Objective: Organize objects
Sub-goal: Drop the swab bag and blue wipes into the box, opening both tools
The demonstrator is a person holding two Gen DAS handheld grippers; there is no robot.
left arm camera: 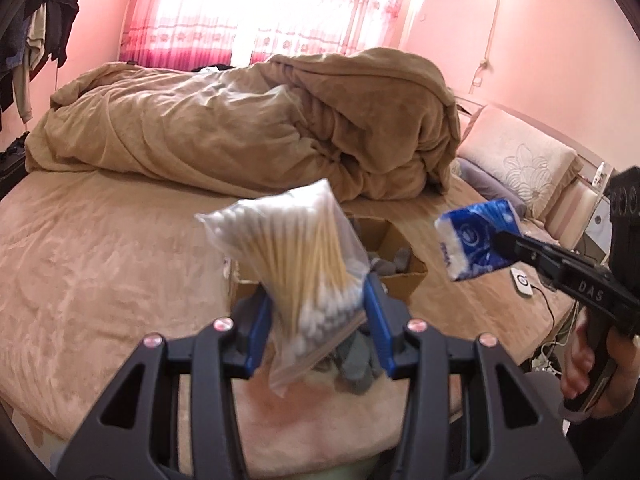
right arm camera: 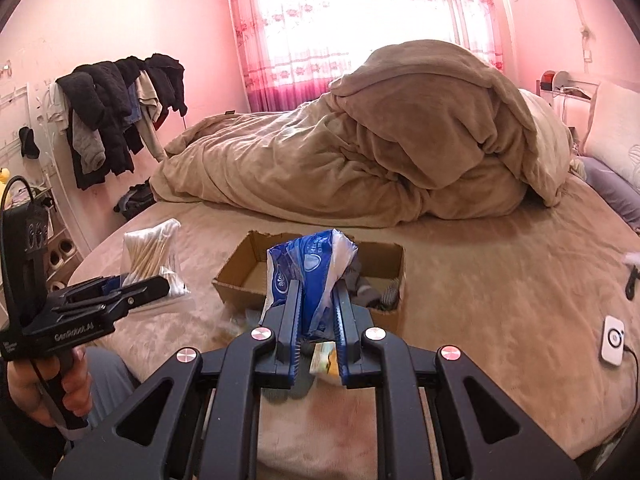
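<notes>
My left gripper [left arm camera: 318,320] is shut on a clear bag of cotton swabs [left arm camera: 288,252] and holds it in the air above the bed. The bag also shows in the right wrist view [right arm camera: 154,256]. My right gripper [right arm camera: 318,308] is shut on a blue and white tissue pack [right arm camera: 312,268], also seen from the left wrist [left arm camera: 476,240]. An open cardboard box [right arm camera: 240,276] lies on the bed in front of both grippers, with grey socks [right arm camera: 370,292] inside. In the left wrist view the box [left arm camera: 400,268] sits behind the swab bag.
A rumpled tan duvet [right arm camera: 360,160] is heaped at the back of the bed. A white device with a cable [right arm camera: 612,340] lies on the bed at the right. A small yellow packet [right arm camera: 324,360] lies under my right gripper. Clothes [right arm camera: 116,116] hang at the left wall.
</notes>
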